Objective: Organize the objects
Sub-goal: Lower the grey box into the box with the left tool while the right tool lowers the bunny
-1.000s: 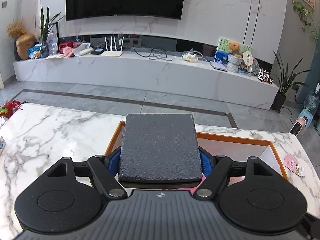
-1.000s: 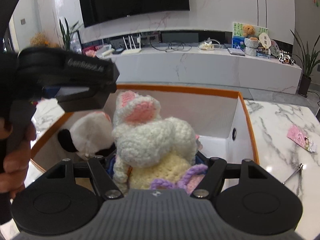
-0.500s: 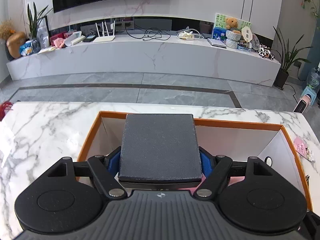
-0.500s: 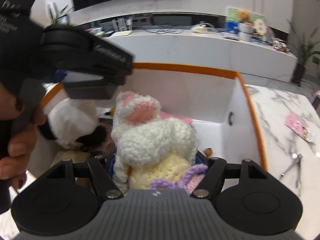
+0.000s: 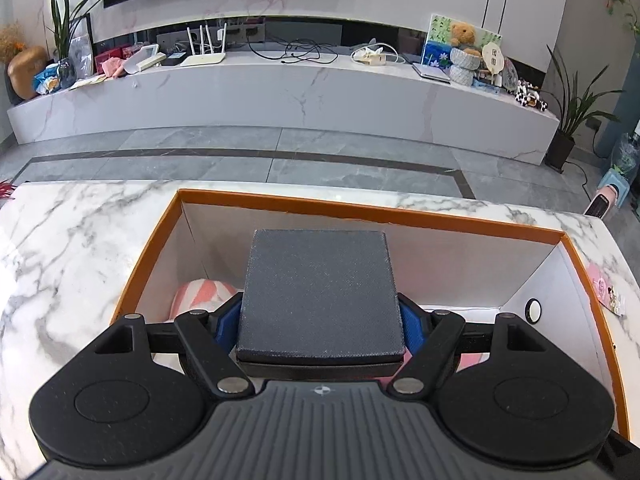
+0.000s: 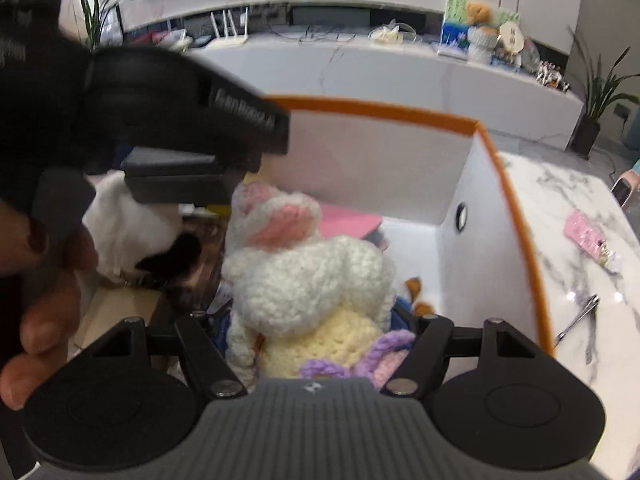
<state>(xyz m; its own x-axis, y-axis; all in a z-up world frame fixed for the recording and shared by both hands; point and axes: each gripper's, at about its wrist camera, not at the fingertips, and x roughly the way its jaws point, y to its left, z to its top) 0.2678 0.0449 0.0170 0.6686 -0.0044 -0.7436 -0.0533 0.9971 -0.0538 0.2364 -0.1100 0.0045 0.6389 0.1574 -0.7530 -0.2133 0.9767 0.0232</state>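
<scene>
the marble table (image 5: pixel 80 240) carries an orange-rimmed box (image 5: pixel 360 210) with white walls. the left tool (image 5: pixel 320 312) is above the box, its blue fingers (image 5: pixel 225 322) closed in on both sides of a flat dark grey case (image 5: pixel 320 292), which is clear of the box floor; under it lies a pink-striped cloth (image 5: pixel 200 294). the right tool (image 6: pixel 316 320) is also over the box, narrowed around a crocheted white bunny (image 6: pixel 304 280) with pink ears and a yellow body, clamped at its lower part. in the right view the left tool (image 6: pixel 180 152) sits just left of the bunny, above a white and black plush (image 6: pixel 128 232). on the table right of the box lie a pink packet (image 6: pixel 592 240) and nail clippers (image 6: pixel 580 316)
</scene>
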